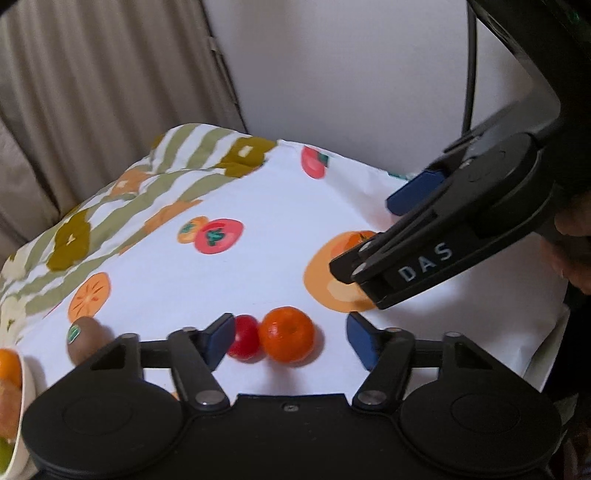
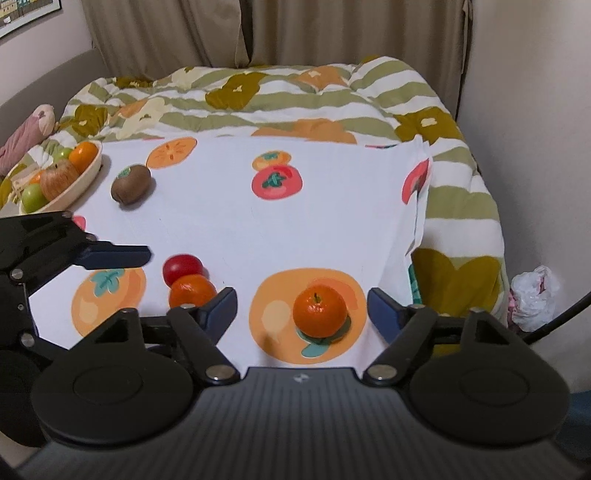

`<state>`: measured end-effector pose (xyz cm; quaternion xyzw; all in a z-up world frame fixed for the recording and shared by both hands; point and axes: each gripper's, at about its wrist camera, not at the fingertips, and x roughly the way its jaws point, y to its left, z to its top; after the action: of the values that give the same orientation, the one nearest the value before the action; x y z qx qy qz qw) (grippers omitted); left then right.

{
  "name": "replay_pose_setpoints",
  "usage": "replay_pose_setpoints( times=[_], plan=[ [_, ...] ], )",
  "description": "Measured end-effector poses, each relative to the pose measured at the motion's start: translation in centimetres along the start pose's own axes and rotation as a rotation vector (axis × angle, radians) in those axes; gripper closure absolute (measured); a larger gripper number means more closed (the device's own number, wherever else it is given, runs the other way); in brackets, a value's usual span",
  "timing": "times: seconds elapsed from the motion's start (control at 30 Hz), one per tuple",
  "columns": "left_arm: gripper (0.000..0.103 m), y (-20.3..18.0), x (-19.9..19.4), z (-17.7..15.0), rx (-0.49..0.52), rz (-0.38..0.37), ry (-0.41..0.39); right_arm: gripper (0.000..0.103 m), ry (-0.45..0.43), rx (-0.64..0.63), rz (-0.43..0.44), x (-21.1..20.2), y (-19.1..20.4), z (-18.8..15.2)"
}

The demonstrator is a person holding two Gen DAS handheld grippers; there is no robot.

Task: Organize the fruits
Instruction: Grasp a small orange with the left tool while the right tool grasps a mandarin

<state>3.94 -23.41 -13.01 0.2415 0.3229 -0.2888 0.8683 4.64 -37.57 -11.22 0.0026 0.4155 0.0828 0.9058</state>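
Note:
My left gripper (image 1: pixel 290 338) is open, its blue pads either side of a mandarin (image 1: pixel 286 339) and a small red fruit (image 1: pixel 243 336) that touch each other on the white printed cloth (image 1: pixel 258 266). These also show in the right wrist view, the mandarin (image 2: pixel 192 291) and the red fruit (image 2: pixel 183 268). My right gripper (image 2: pixel 302 306) is open around a second mandarin (image 2: pixel 320 312), which sits on an orange print. A brown kiwi (image 1: pixel 85 336) (image 2: pixel 131 183) lies near a cream bowl (image 2: pixel 86 177) holding several fruits.
The cloth lies on a quilt (image 2: pixel 295 96) with green stripes and flowers. Curtains (image 2: pixel 258 29) hang behind, a wall (image 1: pixel 351 74) stands to the right. A pink bundle (image 2: pixel 26 133) lies at far left, a white plastic bag (image 2: pixel 533 299) beside the bed.

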Motion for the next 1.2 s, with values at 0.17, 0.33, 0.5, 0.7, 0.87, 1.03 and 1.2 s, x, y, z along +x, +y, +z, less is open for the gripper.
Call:
replay_pose_setpoints(
  times=[0.17,0.33,0.5,0.7,0.87,1.03,1.2],
  plan=[
    [0.046,-0.1,1.5,0.1,0.008,0.007,0.025,0.018,0.007,-0.014,0.012,0.8,-0.1,-0.1],
    [0.054,-0.3,2.2,0.1,0.023,0.015,0.033,0.023,0.01,-0.042,0.011,1.5,-0.1,0.1],
    [0.054,-0.8,2.5,0.1,0.064,0.037,0.031,0.027,0.016,-0.078,-0.005,2.1,0.0,0.0],
    [0.057,-1.5,2.7,0.0,0.127,0.064,0.036,0.03,0.02,-0.089,-0.01,2.2,0.0,-0.1],
    [0.059,-1.7,2.9,-0.1,0.158,0.082,0.044,0.031,0.02,-0.089,-0.01,2.2,0.0,-0.1],
    [0.06,-1.3,2.8,0.0,0.136,0.077,0.05,0.036,0.024,-0.092,-0.015,2.3,-0.1,-0.1],
    [0.06,-1.0,2.4,0.2,0.096,0.064,0.051,0.051,0.032,-0.116,-0.046,2.5,-0.1,-0.2]
  ],
)
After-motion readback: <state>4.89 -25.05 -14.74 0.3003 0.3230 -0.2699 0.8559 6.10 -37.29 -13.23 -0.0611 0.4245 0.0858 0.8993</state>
